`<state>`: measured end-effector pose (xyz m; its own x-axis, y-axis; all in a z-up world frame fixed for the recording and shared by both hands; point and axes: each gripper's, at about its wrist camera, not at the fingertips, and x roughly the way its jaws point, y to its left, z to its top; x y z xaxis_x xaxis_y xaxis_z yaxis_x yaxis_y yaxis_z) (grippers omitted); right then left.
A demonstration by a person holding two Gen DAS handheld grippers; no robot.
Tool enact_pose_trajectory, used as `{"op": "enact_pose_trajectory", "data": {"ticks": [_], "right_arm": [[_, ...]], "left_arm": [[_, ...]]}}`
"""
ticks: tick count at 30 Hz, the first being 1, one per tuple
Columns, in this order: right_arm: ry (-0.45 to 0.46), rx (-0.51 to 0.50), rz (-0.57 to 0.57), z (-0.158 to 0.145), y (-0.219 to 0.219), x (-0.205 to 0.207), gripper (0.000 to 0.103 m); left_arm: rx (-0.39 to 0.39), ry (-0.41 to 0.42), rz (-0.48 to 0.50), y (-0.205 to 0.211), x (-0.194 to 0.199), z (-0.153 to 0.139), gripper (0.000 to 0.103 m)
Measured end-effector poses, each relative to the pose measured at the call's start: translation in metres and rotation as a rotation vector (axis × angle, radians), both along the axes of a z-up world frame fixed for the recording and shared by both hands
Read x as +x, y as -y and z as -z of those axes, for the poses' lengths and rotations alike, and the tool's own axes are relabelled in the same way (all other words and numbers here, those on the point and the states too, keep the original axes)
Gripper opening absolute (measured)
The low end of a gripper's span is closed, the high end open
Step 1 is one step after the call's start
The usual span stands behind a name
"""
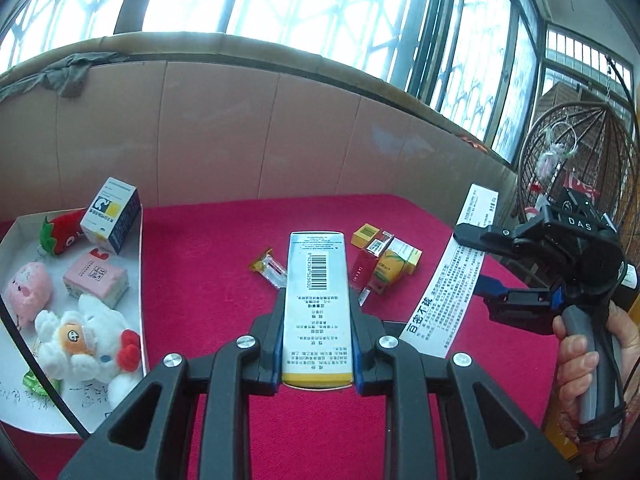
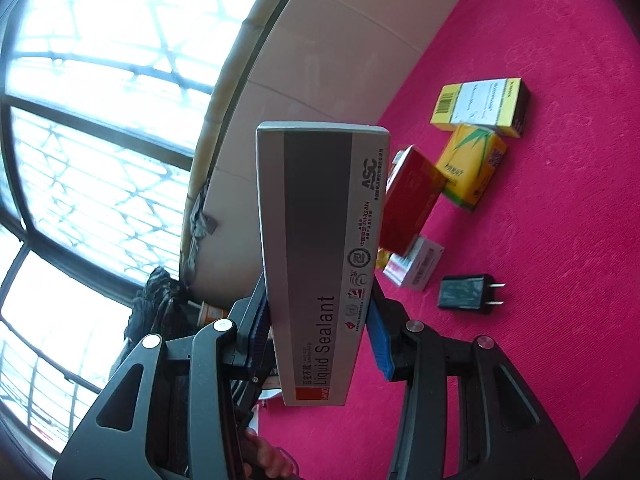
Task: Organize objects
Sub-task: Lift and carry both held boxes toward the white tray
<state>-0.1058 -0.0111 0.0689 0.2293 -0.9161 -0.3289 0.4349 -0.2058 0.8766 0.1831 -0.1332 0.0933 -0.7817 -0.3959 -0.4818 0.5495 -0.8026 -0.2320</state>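
Observation:
My left gripper (image 1: pixel 317 312) is shut on a long white box with a barcode and a yellow end (image 1: pixel 316 300), held above the red cloth. My right gripper (image 2: pixel 320 312) is shut on a long grey "Liquid Sealant" box (image 2: pixel 320 248), tilted in the air; that box (image 1: pixel 456 268) and the right gripper (image 1: pixel 480 268) also show at the right of the left wrist view. A white tray (image 1: pixel 136 280) at the left holds plush toys (image 1: pixel 84 340), a pink packet (image 1: pixel 96 280) and a blue-and-white box (image 1: pixel 112 212).
Small yellow and red boxes (image 1: pixel 380 260) and a wrapped item (image 1: pixel 270 270) lie on the red cloth (image 1: pixel 224 248). The right wrist view shows the same boxes (image 2: pixel 468 160) and a black plug adapter (image 2: pixel 468 294). A padded wall and windows stand behind. A wicker hanging chair (image 1: pixel 572 160) is at the right.

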Motion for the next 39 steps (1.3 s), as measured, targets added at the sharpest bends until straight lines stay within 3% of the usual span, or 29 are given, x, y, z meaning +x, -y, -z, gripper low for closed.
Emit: {"op": "enact_pose_trajectory", "data": {"ticks": [39], "right_arm": [[-0.033,0.088,-0.194,0.008,0.052,0.073,0.042]], "left_arm": [[0.054,-0.141,-0.104,0.02,0.071,-0.003,0.024]]}}
